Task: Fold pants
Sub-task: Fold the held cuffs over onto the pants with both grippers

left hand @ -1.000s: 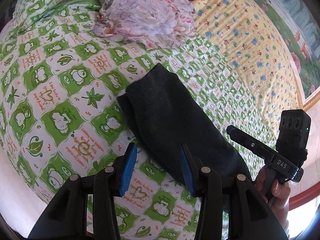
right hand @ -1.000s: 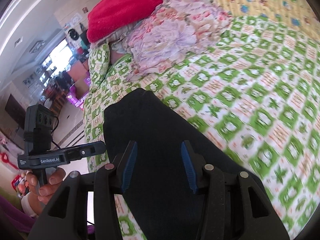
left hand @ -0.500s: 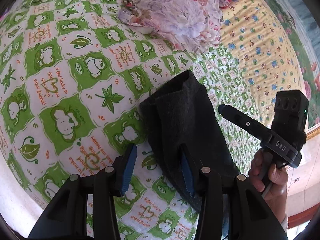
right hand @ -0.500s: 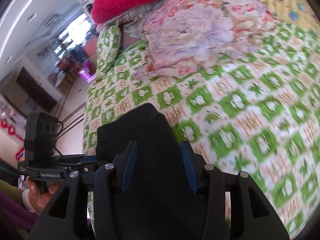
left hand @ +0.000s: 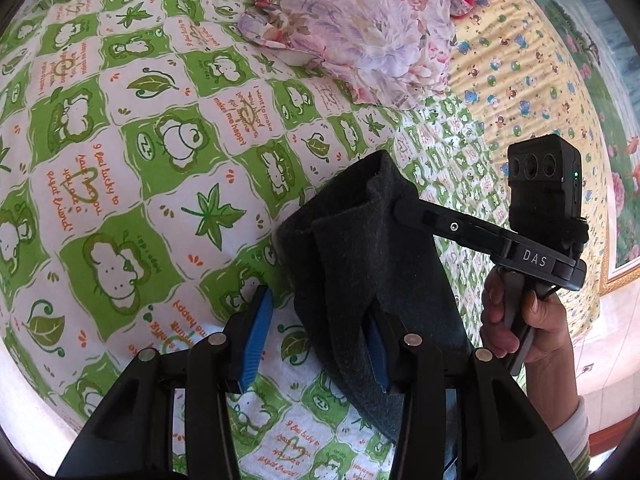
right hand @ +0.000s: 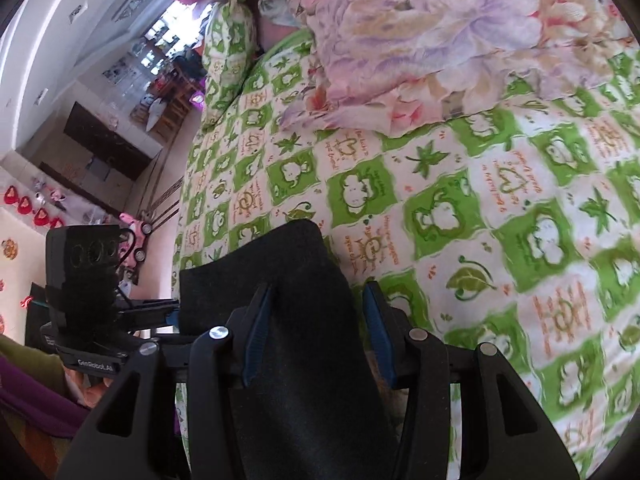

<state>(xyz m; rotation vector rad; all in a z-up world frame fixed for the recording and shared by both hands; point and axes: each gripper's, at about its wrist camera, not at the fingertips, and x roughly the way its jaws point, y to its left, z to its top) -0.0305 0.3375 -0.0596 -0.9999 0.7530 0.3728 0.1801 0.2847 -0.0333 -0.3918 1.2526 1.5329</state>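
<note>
Both jaws gape: my left hand-held gripper [left hand: 316,340] and right hand-held gripper [right hand: 316,332] straddle limp, soft pants [left hand: 372,264] on the bed [left hand: 120,140]; I'd pinch the edges.

The right gripper [left hand: 404,210], beyond the left fingers' right side, reads "DAS". The left gripper [right hand: 172,316], left of the right fingers, reads "GenRobot.AI". The green checked bedsheet [left hand: 168,128] carries "I feel lucky to have you as a great friend".

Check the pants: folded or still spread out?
Folded. The dark pants form a narrow, layered bundle on the green bedsheet, doubled edges visible at the far end.
</note>
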